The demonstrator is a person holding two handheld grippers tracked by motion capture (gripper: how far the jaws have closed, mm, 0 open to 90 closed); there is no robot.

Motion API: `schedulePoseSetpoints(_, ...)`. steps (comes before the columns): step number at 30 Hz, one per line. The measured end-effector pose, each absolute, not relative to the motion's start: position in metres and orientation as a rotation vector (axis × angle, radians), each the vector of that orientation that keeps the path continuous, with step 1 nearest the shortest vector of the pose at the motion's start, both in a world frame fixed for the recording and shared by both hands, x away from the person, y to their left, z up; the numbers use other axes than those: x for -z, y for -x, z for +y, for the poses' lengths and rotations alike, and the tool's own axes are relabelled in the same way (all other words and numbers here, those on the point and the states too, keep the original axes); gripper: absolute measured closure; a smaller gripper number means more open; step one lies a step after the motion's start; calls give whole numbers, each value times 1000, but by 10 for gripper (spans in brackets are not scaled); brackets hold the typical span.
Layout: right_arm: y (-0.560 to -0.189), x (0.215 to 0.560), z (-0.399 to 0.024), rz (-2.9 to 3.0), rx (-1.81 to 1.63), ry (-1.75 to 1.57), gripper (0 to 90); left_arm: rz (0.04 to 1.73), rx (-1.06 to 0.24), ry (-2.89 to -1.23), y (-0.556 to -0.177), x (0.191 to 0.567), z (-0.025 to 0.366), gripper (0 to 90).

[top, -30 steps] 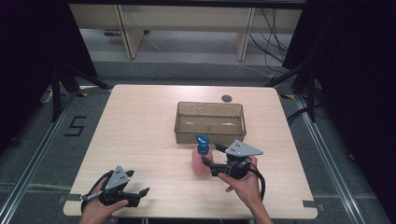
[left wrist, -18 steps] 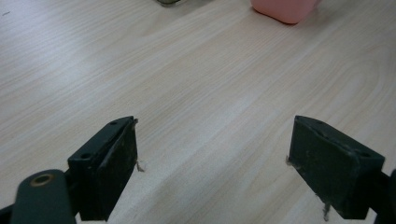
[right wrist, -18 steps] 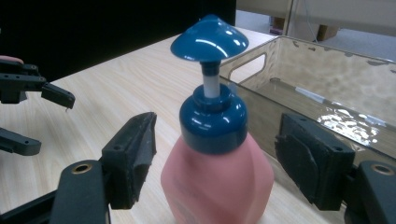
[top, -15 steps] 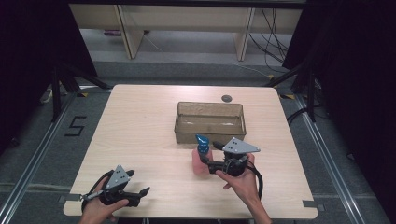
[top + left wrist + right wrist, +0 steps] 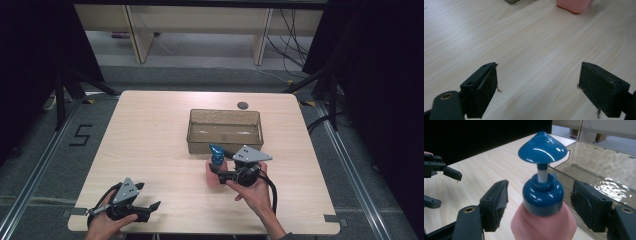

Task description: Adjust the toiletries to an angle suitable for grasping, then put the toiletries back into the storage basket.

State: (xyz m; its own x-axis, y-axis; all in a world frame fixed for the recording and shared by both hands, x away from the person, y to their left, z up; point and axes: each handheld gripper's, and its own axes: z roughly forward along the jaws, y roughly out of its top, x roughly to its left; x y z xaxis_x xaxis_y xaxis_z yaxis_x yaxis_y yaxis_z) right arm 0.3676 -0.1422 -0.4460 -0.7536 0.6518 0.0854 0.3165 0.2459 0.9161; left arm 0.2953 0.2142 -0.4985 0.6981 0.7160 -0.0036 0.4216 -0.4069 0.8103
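A pink pump bottle with a blue pump head stands upright on the wooden table, just in front of a clear plastic tub. My right gripper reaches in from the right at the bottle's shoulder. In the right gripper view the bottle sits between the jaws of the right gripper; they have just closed in a little, and a narrow gap still shows beside the left pad. My left gripper rests open at the table's front left, nothing between its jaws.
The tub holds shallow water and sits right behind the bottle. A small dark round thing lies near the table's far edge. The bottle's base shows far ahead of the left gripper. Bare wood spreads left of the tub.
The right gripper has crept slightly toward the bottle, which stays upright in place. The left gripper has not moved.
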Motion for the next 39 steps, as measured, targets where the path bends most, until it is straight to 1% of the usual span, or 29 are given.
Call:
schedulePoseSetpoints(1, -368, 446, -142, 2221, -1511, -903, 309, 862, -443, -2073, -296, 498, 215, 149)
schedulePoseSetpoints(3, -367, 446, -141, 2217, -1499, -945, 313, 873, -441, -2052, -296, 499, 214, 149)
schedulePoseSetpoints(7, -374, 448, -141, 2190, -1508, -887, 326, 842, -463, -2090, -297, 497, 217, 149)
schedulePoseSetpoints(8, -373, 449, -139, 2197, -1529, -929, 333, 852, -449, -2085, -295, 497, 217, 149)
schedulePoseSetpoints(11, -376, 449, -139, 2190, -1515, -889, 337, 843, -463, -2088, -297, 497, 217, 149)
schedulePoseSetpoints(15, -378, 450, -137, 2210, -1511, -903, 354, 873, -443, -2061, -295, 499, 214, 149)
schedulePoseSetpoints(16, -379, 451, -136, 2211, -1518, -896, 360, 868, -441, -2059, -295, 499, 214, 149)
schedulePoseSetpoints(17, -379, 451, -136, 2214, -1518, -895, 367, 831, -469, -2101, -297, 497, 217, 149)
schedulePoseSetpoints(18, -379, 451, -136, 2209, -1505, -885, 373, 859, -445, -2062, -295, 498, 214, 149)
schedulePoseSetpoints(26, -383, 452, -134, 2213, -1551, -906, 415, 862, -446, -2051, -295, 499, 214, 149)
schedulePoseSetpoints(29, -382, 452, -135, 2201, -1520, -884, 425, 836, -447, -2092, -295, 497, 216, 149)
schedulePoseSetpoints(30, -382, 453, -134, 2204, -1534, -885, 433, 849, -441, -2069, -294, 498, 215, 149)
schedulePoseSetpoints(35, -383, 454, -133, 2206, -1536, -882, 486, 862, -435, -2052, -294, 498, 215, 149)
schedulePoseSetpoints(38, -380, 454, -133, 2213, -1531, -934, 494, 855, -443, -2063, -294, 497, 216, 149)
schedulePoseSetpoints(39, -381, 454, -134, 2206, -1526, -898, 495, 851, -441, -2053, -294, 498, 215, 149)
